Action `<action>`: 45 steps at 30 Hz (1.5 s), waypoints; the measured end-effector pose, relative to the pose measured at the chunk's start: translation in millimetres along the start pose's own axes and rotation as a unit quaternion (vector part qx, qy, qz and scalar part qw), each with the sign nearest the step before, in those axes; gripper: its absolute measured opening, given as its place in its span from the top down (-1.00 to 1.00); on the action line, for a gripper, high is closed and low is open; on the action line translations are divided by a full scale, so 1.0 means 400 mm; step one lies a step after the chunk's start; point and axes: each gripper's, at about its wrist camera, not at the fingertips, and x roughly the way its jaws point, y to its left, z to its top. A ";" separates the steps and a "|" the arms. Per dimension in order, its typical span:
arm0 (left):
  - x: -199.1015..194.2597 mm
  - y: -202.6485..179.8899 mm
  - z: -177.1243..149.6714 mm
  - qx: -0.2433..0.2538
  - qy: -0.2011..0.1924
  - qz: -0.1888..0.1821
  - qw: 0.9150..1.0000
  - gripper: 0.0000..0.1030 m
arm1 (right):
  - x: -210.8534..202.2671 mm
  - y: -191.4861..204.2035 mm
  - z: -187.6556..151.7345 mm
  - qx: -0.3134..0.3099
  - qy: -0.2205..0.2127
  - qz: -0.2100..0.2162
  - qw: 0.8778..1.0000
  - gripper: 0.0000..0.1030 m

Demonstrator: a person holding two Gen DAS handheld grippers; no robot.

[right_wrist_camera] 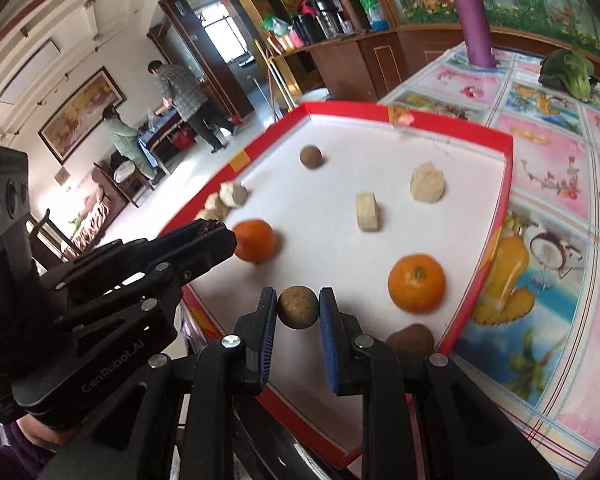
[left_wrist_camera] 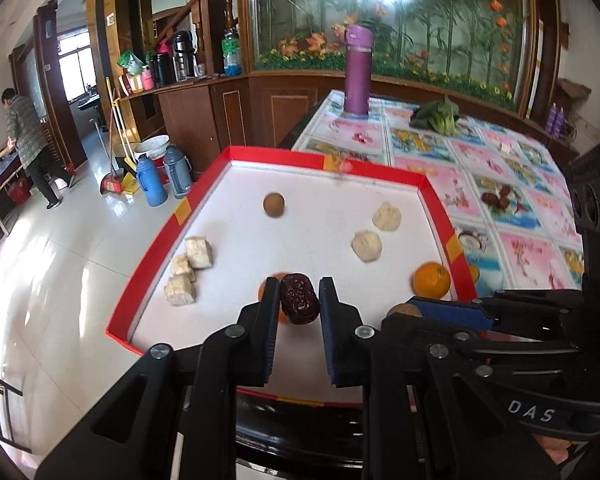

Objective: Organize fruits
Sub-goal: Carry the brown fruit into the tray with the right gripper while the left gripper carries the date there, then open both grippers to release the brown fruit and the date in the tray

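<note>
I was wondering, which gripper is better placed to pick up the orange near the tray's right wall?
Neither is free, but the right gripper, shut on a brown ball, is nearer that orange. The left gripper holds a red date.

Legible markings are two. In the left wrist view, the white letters "DAS" stand on the black body of the right gripper [left_wrist_camera: 416, 307], low at the right of the frame; any further letters are cut off or hidden. In the right wrist view, the grey lettering "GenRobot.AI" stands on the black body of the left gripper [right_wrist_camera: 214, 229], low at the left. No other text, label or number can be read.
</note>
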 end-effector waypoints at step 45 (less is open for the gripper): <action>0.012 0.012 -0.004 -0.014 0.049 -0.005 0.999 -0.09 | -0.179 -0.102 0.006 0.062 -0.094 0.020 0.993 0.18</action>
